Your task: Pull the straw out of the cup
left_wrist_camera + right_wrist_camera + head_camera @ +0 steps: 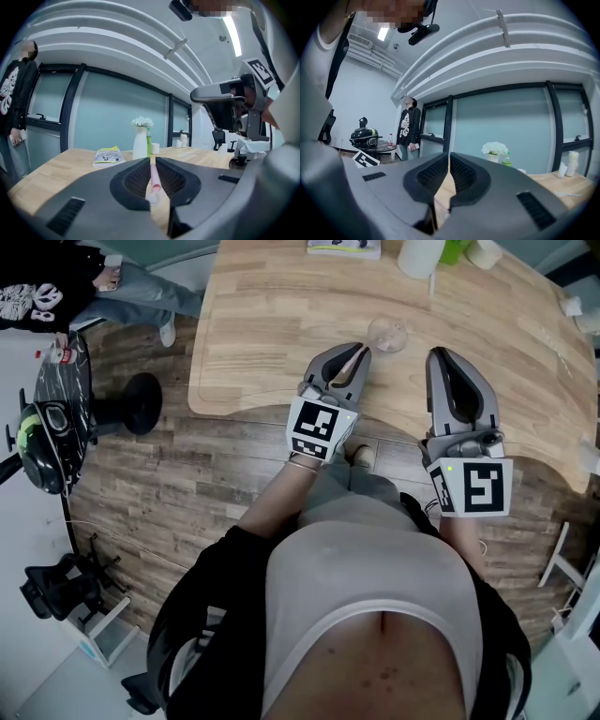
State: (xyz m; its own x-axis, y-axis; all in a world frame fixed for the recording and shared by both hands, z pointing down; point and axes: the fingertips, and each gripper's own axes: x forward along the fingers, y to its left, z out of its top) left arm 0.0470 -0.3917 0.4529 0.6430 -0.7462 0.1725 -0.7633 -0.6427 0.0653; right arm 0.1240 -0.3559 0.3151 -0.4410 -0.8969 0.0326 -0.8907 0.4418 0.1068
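Now pinches pink straw (154,177) in left gripper (151,161), jaws narrowed onto it, just beside clear cup (387,334) on wooden table (262,324); holds right gripper (449,155) alongside, jaws pressed together with nothing between.

White top (366,601) under black jacket (214,615), lower centre, grey left gripper (362,349) and right gripper (439,354), black-and-white marker cube (319,426) on each

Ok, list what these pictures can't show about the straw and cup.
Straw, lower end: head view, covered by the left tongs; whether it has left the cup is unclear.
Cup: left gripper view, not clearly made out behind the tongs; right gripper view, not visible.
Book: head view, cut off by the top edge.
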